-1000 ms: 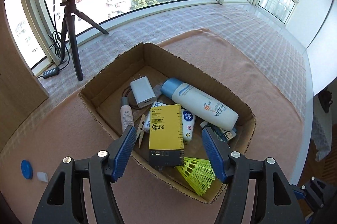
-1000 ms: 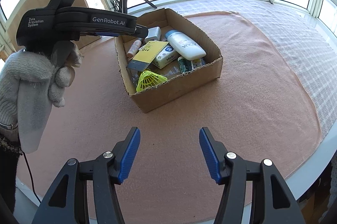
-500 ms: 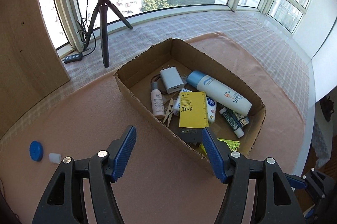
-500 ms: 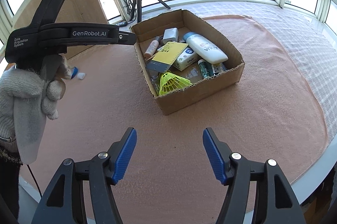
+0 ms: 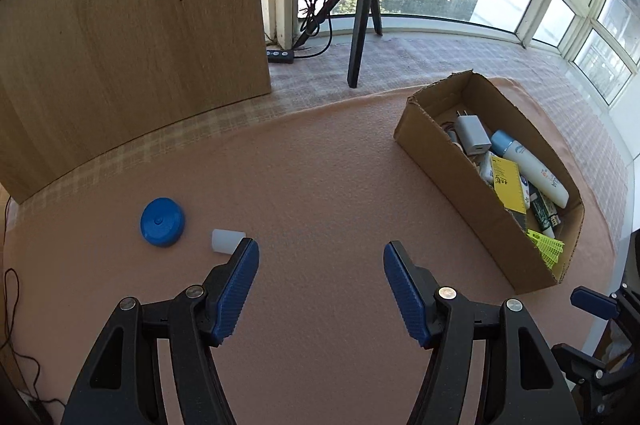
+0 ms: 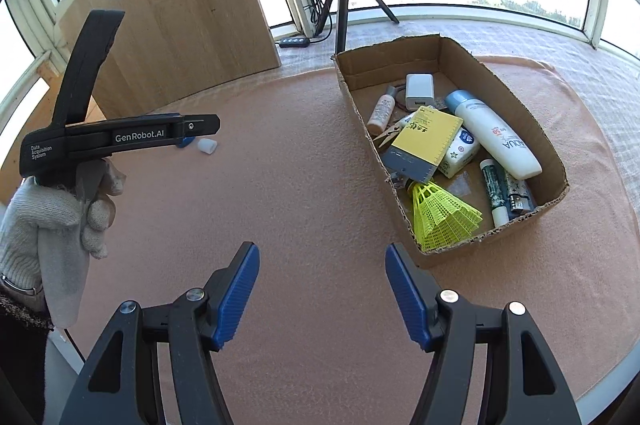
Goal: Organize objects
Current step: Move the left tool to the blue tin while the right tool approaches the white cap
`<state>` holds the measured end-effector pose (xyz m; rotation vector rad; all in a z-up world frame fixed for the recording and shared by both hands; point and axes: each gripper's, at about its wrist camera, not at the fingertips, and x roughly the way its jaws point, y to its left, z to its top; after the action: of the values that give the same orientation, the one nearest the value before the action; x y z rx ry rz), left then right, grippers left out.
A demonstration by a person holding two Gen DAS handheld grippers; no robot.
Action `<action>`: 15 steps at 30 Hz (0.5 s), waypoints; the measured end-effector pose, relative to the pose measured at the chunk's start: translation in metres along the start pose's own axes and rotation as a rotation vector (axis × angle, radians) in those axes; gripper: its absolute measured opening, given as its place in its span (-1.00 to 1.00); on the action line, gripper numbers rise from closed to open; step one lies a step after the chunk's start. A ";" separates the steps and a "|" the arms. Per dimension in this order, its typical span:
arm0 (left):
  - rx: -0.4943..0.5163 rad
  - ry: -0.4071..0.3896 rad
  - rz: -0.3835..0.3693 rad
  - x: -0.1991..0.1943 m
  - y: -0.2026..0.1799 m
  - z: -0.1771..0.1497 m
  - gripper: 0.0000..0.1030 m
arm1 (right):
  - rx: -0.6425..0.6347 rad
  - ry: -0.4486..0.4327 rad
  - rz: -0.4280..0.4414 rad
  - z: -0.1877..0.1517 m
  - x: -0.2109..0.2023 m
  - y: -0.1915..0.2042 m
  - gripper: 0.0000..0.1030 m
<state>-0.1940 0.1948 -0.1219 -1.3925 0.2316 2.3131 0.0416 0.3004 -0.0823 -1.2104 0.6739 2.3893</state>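
Left tongs (image 5: 320, 289) and right tongs (image 6: 322, 291) spread, empty, round blue lid (image 5: 162, 221), small white cap (image 5: 227, 240) beside it

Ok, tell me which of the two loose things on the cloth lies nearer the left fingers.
The small white cap, right beside the left gripper's left finger; the blue round lid sits farther out to its left.

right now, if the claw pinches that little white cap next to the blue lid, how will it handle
The small white cap looks like a short translucent cylinder lying on its side, so it may roll if nudged. It seems hollow and thin, probably very light and perhaps a bit squashy. The felt-like peach mat should slow any roll toward the blue lid.
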 end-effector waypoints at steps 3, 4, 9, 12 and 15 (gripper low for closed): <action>-0.061 0.021 0.034 0.008 0.041 0.002 0.33 | -0.028 -0.004 0.017 0.020 0.013 0.014 0.20; -0.081 0.027 0.045 0.011 0.055 0.003 0.33 | -0.036 0.001 0.027 0.027 0.018 0.019 0.20; -0.138 0.058 0.116 0.033 0.110 0.017 0.33 | -0.088 0.022 0.045 0.064 0.046 0.045 0.20; -0.153 0.077 0.148 0.048 0.134 0.026 0.32 | -0.116 0.037 0.057 0.084 0.064 0.061 0.20; -0.164 0.105 0.156 0.069 0.149 0.033 0.32 | -0.123 0.070 0.068 0.107 0.085 0.073 0.20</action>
<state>-0.3140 0.0918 -0.1774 -1.6313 0.1916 2.4343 -0.1130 0.3121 -0.0789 -1.3471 0.6056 2.4864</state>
